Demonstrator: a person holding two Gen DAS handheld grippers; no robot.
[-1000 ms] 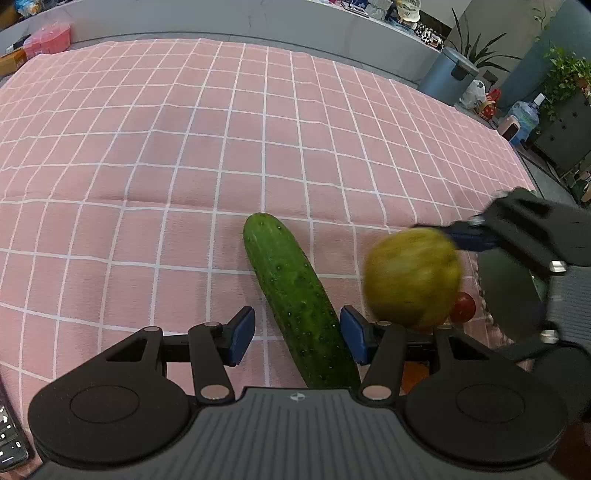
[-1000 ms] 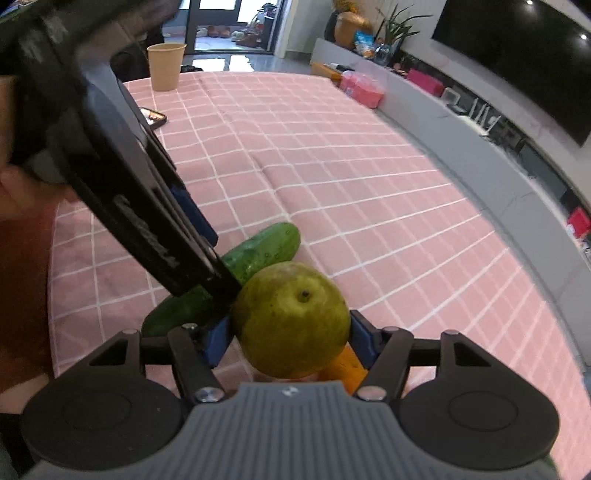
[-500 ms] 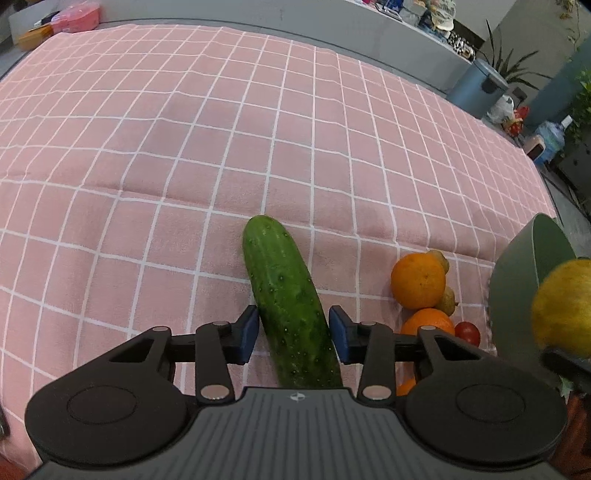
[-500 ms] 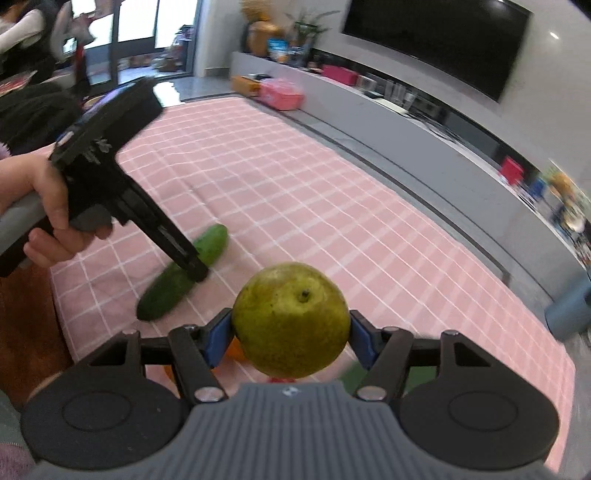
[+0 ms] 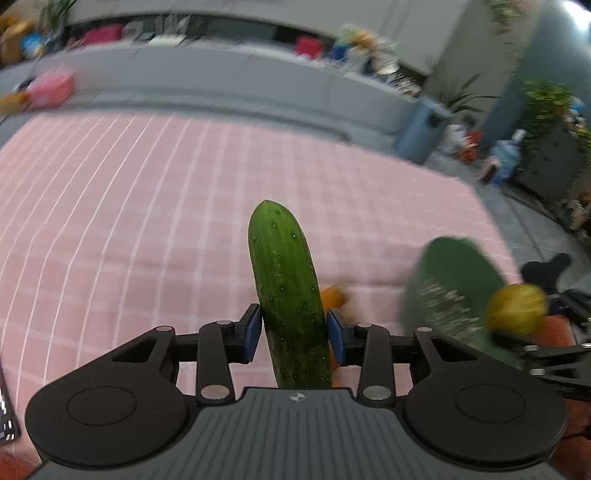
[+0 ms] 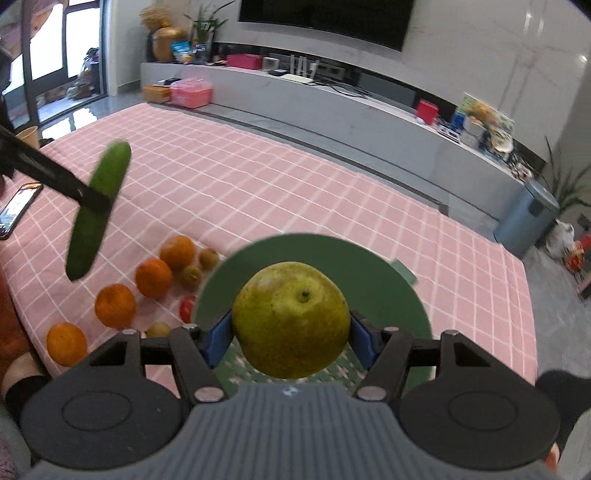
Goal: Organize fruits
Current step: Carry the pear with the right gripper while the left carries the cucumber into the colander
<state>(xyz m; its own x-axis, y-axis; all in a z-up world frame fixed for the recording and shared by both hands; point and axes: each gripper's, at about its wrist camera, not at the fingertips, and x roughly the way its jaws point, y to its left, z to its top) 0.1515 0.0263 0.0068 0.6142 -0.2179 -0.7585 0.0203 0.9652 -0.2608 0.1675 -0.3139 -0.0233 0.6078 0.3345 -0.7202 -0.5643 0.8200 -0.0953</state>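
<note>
Left hand-held gripper (image 5: 294,334) clamps the lifted cucumber (image 5: 286,291); right hand-held gripper (image 6: 290,332) grips a pear (image 6: 290,319), seemingly above the green plate (image 6: 369,258).

A: What lies beyond the surface with the pink checked cloth (image 6: 295,184)?

B: A long grey low cabinet (image 6: 332,110) runs along the white wall, just past the cloth's far edge. A dark television (image 6: 325,18) hangs above it.

A: And on the cabinet?

B: A pink box (image 6: 191,91) toward its left end, a red box (image 6: 427,112) further right, and small clutter.

A: Past its right end?

B: A blue-grey bin (image 6: 524,218) on the grey floor, with a leafy plant (image 6: 569,188) beside it. Left of the cabinet, bright glass doors (image 6: 62,44) let in daylight.
</note>
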